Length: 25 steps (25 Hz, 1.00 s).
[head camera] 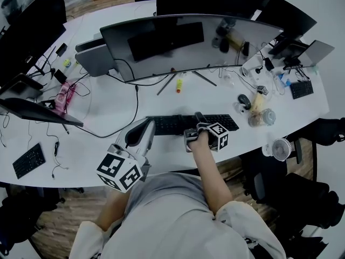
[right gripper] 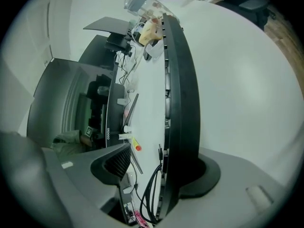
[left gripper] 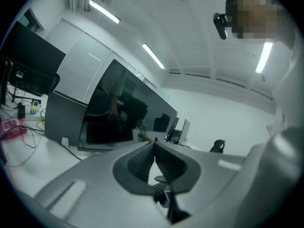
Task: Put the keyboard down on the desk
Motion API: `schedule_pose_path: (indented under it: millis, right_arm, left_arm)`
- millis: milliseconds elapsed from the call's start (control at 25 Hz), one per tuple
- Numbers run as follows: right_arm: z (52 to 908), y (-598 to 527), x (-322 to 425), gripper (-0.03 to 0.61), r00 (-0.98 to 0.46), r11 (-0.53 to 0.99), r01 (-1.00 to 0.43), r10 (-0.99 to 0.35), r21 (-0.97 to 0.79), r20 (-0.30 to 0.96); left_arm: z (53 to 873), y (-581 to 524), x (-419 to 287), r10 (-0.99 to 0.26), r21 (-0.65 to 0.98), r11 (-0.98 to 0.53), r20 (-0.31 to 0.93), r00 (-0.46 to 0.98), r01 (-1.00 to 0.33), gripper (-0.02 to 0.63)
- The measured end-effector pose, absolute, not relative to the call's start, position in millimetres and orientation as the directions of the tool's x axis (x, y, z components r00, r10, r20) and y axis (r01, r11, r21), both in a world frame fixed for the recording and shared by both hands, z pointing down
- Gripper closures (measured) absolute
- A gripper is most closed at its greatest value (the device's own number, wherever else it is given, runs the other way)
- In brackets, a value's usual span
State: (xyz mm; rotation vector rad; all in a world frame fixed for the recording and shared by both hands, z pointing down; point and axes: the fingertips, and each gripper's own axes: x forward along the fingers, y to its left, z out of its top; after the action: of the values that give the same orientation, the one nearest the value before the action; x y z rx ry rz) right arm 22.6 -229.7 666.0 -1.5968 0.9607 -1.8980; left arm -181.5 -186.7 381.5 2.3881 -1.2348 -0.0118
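We saw the keyboard (head camera: 172,124) flat on the white desk (head camera: 108,150), long axis left-right before the curved monitor (head camera: 188,45): a slim black matte slab. Right gripper (head camera: 197,118) straddled it, jaws wide, not clamping. Left gripper (head camera: 145,127) pinched closed, empty.

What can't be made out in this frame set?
Head view: the keyboard key legends are too small; left tongs cover its left end, right tongs its near edge.
Right gripper view: keyboard hides one pad, so contact there is unclear.
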Motion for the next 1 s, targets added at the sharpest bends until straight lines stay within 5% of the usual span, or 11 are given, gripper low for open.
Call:
schedule_pose_path:
  millis: [360, 1000]
  right_arm:
    - [663.5, -219.0, 34.4, 0.285, -0.194, -0.645, -0.028, -0.746, -0.763, 0.637]
    - [680.1, -211.4, 59.0, 0.278, -0.194, -0.703, -0.149, -0.668, -0.695, 0.718]
  left_arm:
    - [380.8, -184.4, -173.9, -0.766, 0.399, -0.511, 0.189, 0.614, -0.761, 0.614]
    - [378.0, -181.9, -172.0, -0.766, 0.406, -0.514, 0.179, 0.617, -0.756, 0.614]
